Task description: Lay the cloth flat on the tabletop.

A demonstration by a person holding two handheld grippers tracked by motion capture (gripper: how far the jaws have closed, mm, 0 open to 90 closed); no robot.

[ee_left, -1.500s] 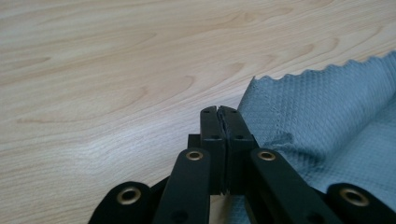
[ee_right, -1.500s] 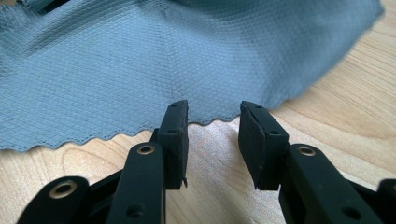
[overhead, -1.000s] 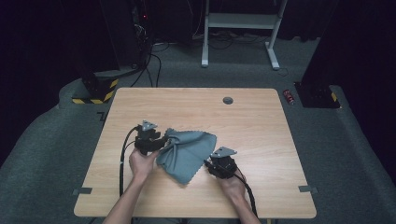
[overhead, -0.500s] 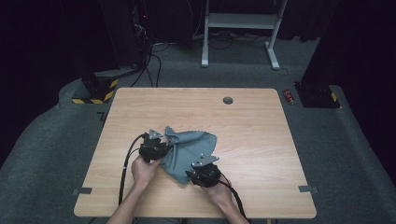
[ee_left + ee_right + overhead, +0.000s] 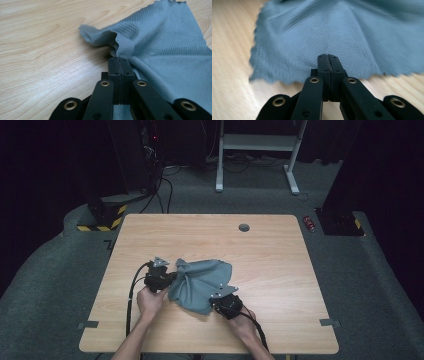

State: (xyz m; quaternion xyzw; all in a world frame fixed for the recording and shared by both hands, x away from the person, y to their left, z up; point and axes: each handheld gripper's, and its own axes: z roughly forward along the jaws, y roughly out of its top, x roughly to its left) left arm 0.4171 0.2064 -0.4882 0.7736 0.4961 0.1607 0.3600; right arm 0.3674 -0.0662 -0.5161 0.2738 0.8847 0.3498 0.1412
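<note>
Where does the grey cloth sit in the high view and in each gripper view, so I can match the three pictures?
High view: the grey cloth lies rumpled at the near middle of the table, between both grippers.
Left gripper view: the cloth spreads across the right and top, its edge bunched at the shut jaw tips.
Right gripper view: the cloth spans the upper half, gathered toward the shut jaw tips.
Shared landmark: the light wood-grain tabletop under the cloth.

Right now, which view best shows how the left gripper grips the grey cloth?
The left gripper view: the left gripper has its jaws shut on a bunched edge of the grey cloth. The high view shows the whole cloth, small. The right gripper view shows another, blurred edge.
</note>
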